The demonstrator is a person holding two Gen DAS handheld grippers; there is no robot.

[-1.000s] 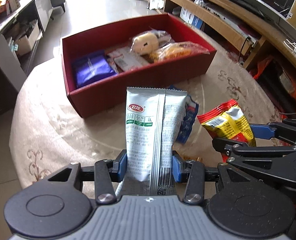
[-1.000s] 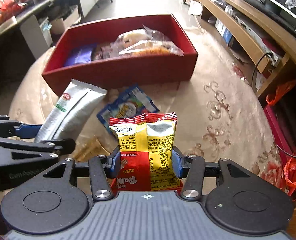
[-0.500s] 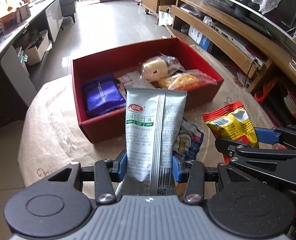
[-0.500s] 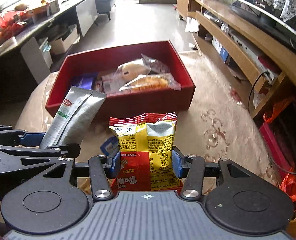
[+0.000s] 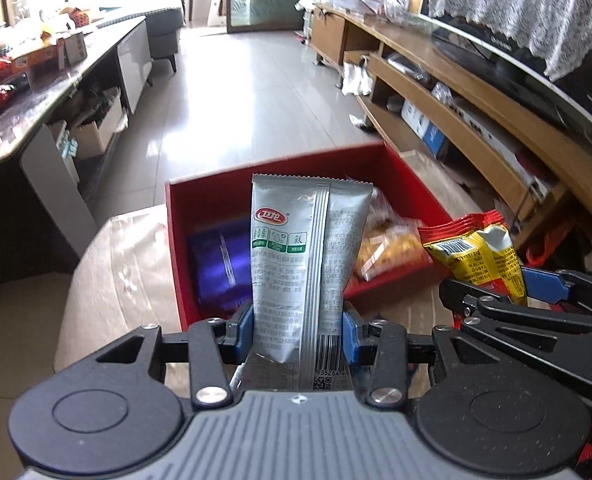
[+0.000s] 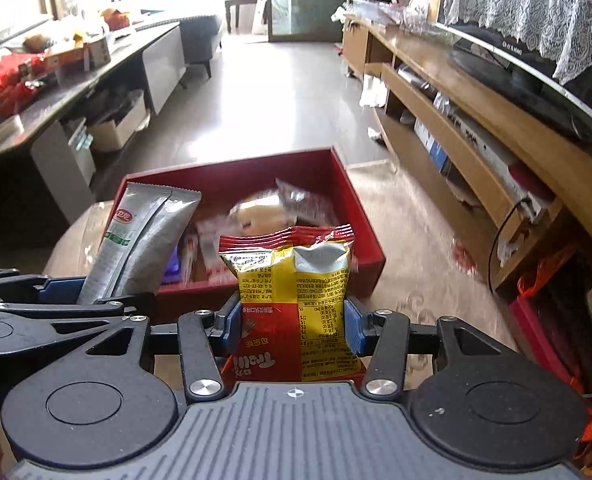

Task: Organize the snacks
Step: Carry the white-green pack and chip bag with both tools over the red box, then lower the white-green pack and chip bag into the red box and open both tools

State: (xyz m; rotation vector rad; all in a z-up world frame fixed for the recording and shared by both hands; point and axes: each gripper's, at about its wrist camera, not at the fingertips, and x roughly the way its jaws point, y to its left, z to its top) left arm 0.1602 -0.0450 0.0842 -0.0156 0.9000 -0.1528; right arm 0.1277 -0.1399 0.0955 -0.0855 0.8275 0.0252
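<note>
While both packets hang in front of the red box (image 5: 412,184), the left gripper (image 5: 298,334) is clamped on the lower end of the grey sachet (image 5: 304,256), which stands upright just before the box's near wall. It looks light, thin and crinkly, so a pinch low across its width should suit; its slick foil may slip. A red oval logo and green panels show, the print too small to read. Right of it, the right gripper (image 6: 294,326) is clamped on the red-and-yellow packet (image 6: 292,280), puffy, soft and probably crushable. Its white lettering appears upside down; I cannot read it.
</note>
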